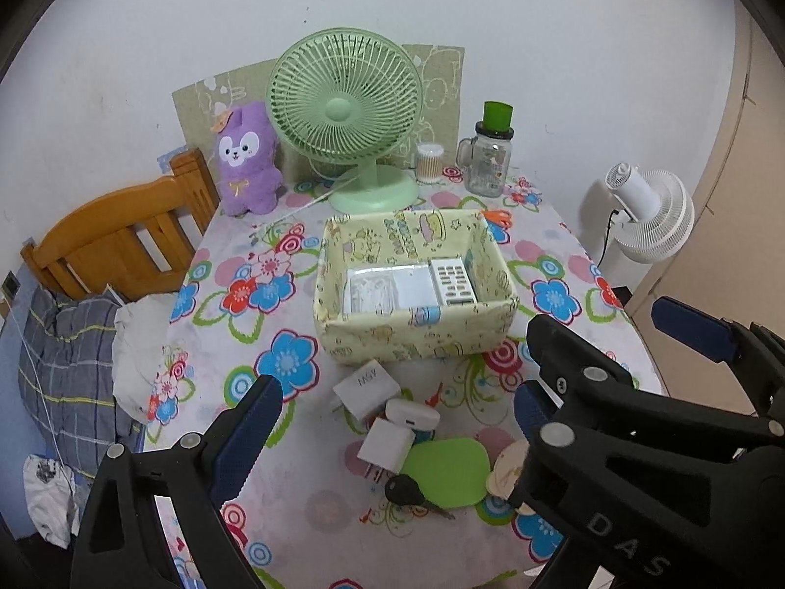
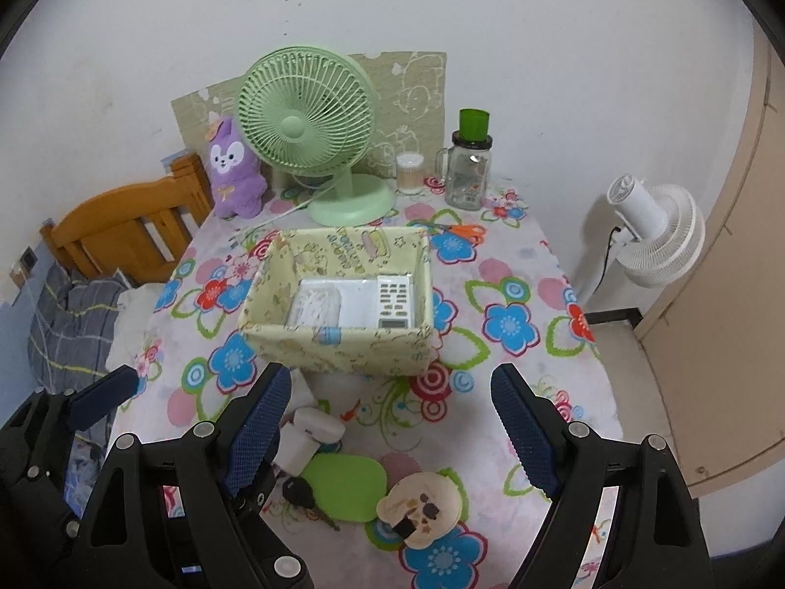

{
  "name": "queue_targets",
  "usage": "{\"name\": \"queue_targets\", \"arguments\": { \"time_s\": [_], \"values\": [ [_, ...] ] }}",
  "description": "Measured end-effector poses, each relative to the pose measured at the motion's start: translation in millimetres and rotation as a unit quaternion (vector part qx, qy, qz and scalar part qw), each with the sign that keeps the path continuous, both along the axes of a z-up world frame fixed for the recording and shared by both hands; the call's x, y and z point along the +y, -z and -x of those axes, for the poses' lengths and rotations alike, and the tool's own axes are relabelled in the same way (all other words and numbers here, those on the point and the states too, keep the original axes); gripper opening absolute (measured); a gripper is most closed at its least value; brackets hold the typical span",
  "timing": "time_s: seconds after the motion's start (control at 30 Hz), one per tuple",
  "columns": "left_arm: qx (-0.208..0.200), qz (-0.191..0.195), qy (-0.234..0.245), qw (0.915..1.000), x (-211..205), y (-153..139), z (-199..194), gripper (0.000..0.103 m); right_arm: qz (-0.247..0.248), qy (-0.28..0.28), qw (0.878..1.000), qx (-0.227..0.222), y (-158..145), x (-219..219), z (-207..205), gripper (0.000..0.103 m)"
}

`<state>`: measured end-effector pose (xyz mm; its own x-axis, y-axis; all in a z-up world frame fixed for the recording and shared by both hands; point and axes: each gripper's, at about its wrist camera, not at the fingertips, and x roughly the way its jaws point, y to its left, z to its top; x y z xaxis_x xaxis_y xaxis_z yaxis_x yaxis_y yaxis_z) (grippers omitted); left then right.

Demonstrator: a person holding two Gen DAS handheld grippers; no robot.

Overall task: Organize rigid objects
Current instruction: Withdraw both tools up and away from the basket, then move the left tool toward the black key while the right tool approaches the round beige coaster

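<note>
Both grippers, left gripper (image 1: pixel 397 441) and right gripper (image 2: pixel 390 434), hang wide and hold nothing above the table's (image 2: pixel 530 265) near edge. Below them we see 2 white chargers (image 1: pixel 363 388), a white case (image 2: pixel 316 427), a green pad (image 2: pixel 346 486), a key (image 2: pixel 299 493) and a round cream piece (image 2: pixel 422 505). We judge 1 item per trip best: lower squarely, close on flat sides, carry to the fabric box (image 2: pixel 343 348) at mid-table, beside the remote (image 2: pixel 394 300).
</note>
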<state>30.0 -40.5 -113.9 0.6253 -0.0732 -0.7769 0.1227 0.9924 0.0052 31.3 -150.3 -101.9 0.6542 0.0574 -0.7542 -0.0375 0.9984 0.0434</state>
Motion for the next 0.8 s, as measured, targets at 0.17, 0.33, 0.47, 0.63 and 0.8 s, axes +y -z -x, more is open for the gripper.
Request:
{"name": "queue_targets", "arguments": {
  "time_s": [0.17, 0.33, 0.47, 0.63, 0.8],
  "values": [
    [0.001, 0.004, -0.008, 1.0, 3, 7, 7, 0.097, -0.021, -0.004, 1.0, -0.008, 7, -3, 9, 0.086],
    [0.008, 0.008, -0.009, 0.9999, 6, 20, 10, 0.097, -0.018, -0.006, 1.0, -0.014, 16, -3, 14, 0.086],
    [0.015, 0.014, -0.014, 0.9997, 9, 32, 11, 0.097, -0.01, -0.005, 1.0, -0.019, 28, -3, 16, 0.086],
    [0.033, 0.013, -0.02, 0.9992, 12, 51, 11, 0.097, -0.007, -0.001, 1.0, -0.011, 47, -5, 16, 0.086],
    [0.038, 0.0, -0.018, 0.9991, 14, 70, 10, 0.097, 0.0, -0.002, 1.0, 0.001, 68, -4, 15, 0.086]
  ]
}}
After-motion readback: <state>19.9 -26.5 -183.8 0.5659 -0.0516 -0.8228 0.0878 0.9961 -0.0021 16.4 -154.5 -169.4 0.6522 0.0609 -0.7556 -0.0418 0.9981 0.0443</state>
